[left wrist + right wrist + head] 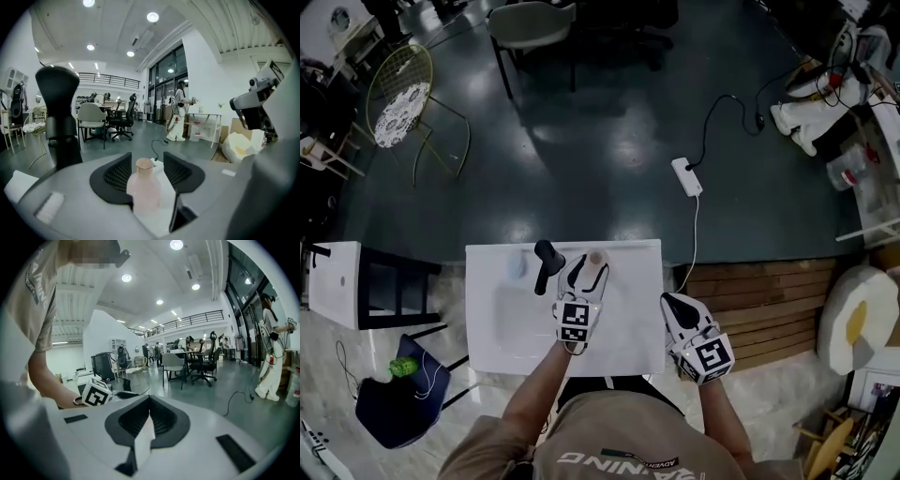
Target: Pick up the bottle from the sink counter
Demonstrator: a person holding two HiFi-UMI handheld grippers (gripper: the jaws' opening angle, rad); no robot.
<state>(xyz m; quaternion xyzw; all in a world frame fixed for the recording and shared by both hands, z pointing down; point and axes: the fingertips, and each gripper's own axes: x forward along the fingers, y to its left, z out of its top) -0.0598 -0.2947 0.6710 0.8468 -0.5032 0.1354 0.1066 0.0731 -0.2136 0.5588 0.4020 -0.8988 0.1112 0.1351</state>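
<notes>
One pale pink, round-bodied bottle (pixel 144 190) sits at twelve o'clock inside my wide-open left claw (pixel 147 161); my right claw (pixel 149 401) is closed.

Open-plan office hall (mezzanine railing (pixel 108 79) above): swivel chairs (pixel 124 118), ceiling spotlights (pixel 152 17).

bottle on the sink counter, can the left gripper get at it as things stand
Probably yes: the bottle stands upright between the open jaws of the left gripper, nothing blocking it; the black faucet stands off to one side.
</notes>
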